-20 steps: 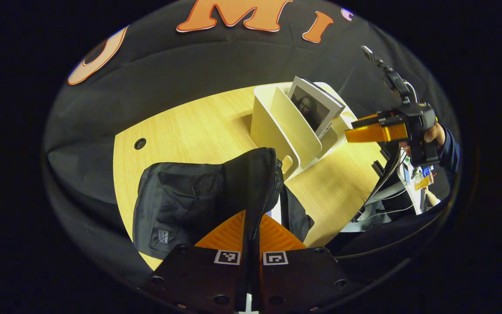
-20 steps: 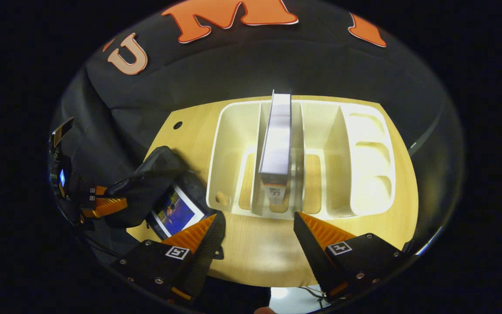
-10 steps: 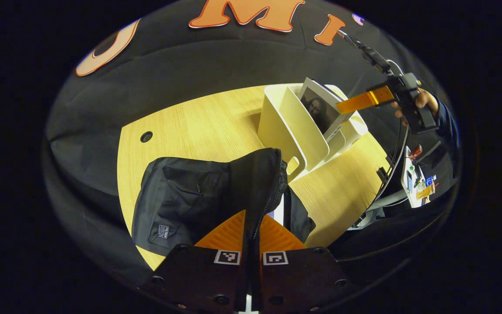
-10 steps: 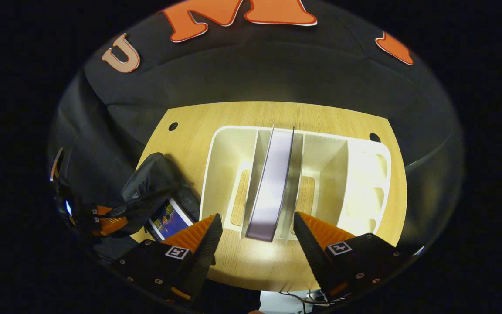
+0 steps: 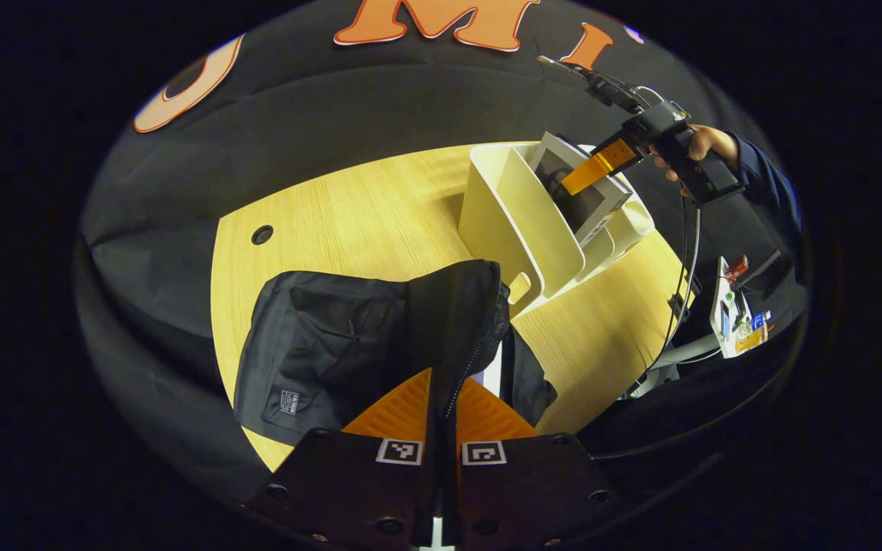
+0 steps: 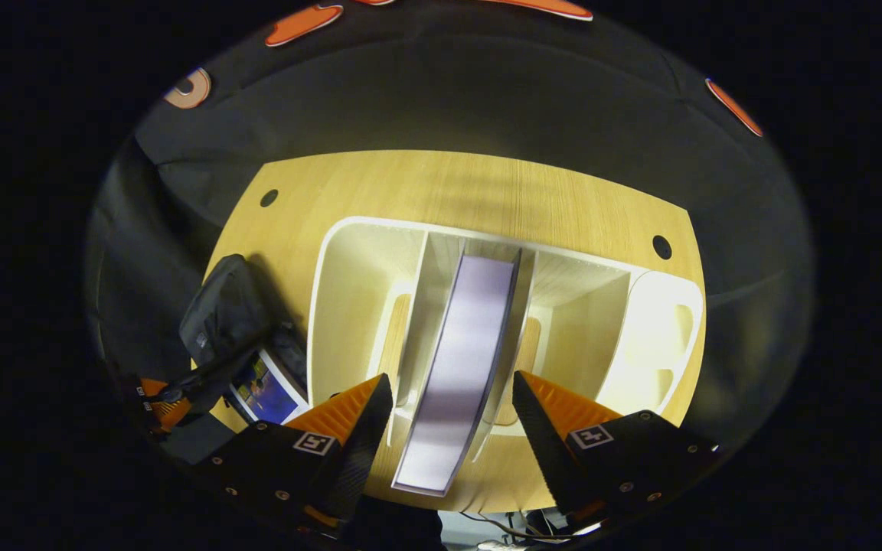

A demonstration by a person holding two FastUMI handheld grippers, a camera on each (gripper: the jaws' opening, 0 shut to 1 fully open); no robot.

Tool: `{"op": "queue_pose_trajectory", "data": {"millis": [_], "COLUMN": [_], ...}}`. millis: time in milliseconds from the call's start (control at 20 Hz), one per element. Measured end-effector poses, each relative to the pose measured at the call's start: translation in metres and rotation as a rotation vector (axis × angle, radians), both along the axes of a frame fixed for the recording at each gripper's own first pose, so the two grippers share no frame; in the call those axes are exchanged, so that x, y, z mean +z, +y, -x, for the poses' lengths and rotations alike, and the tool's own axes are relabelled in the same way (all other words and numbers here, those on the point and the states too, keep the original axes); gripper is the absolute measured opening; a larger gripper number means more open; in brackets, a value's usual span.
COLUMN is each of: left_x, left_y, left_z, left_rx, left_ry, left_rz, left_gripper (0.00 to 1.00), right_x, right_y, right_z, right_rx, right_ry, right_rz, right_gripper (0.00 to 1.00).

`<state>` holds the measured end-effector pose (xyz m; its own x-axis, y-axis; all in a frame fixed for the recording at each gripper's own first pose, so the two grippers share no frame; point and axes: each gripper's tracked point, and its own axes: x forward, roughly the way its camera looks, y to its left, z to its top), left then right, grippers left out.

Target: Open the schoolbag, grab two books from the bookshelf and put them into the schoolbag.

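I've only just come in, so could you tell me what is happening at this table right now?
A person is packing a schoolbag with a gripper in each hand. The left gripper is shut on the bag's opened flap, holding it up; one book already lies inside. The right gripper is open above the white bookshelf, its fingers on either side of the second book, which stands upright in a slot. It has not been gripped yet.

Recording booth/lab: black cloth wall round wood desk (cable holes), electronics w/ cables at edge.
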<state>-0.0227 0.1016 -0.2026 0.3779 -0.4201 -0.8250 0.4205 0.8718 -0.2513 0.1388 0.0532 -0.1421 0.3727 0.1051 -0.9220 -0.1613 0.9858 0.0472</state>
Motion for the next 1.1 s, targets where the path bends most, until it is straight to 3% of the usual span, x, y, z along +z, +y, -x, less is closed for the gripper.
{"op": "queue_pose_trajectory", "data": {"millis": [50, 100, 200, 350, 500, 1100], "left_x": [0.000, 0.000, 0.001, 0.001, 0.001, 0.004], "left_y": [0.000, 0.000, 0.000, -0.002, -0.001, -0.001], "left_z": [0.001, 0.001, 0.000, 0.001, 0.000, -0.002], "left_rx": [0.006, 0.009, 0.012, 0.003, -0.021, -0.155], "left_ry": [0.005, 0.007, 0.009, 0.011, 0.005, -0.038], "left_rz": [0.000, 0.000, -0.003, 0.003, 0.008, 0.017], "left_gripper": [0.05, 0.05, 0.05, 0.05, 0.05, 0.05], "right_x": [-0.003, -0.005, -0.008, -0.007, -0.005, 0.018], "right_y": [0.000, 0.005, 0.007, 0.006, 0.003, 0.005], "right_z": [-0.002, -0.001, -0.001, 0.001, 0.012, 0.104], "right_rx": [-0.010, -0.012, -0.020, -0.056, -0.091, -0.225], "right_ry": [0.008, 0.024, 0.040, 0.052, 0.058, 0.030], "right_rz": [0.007, 0.002, 0.011, 0.031, 0.038, -0.027], "right_gripper": [0.89, 0.75, 0.71, 0.48, 0.39, 0.37]}}
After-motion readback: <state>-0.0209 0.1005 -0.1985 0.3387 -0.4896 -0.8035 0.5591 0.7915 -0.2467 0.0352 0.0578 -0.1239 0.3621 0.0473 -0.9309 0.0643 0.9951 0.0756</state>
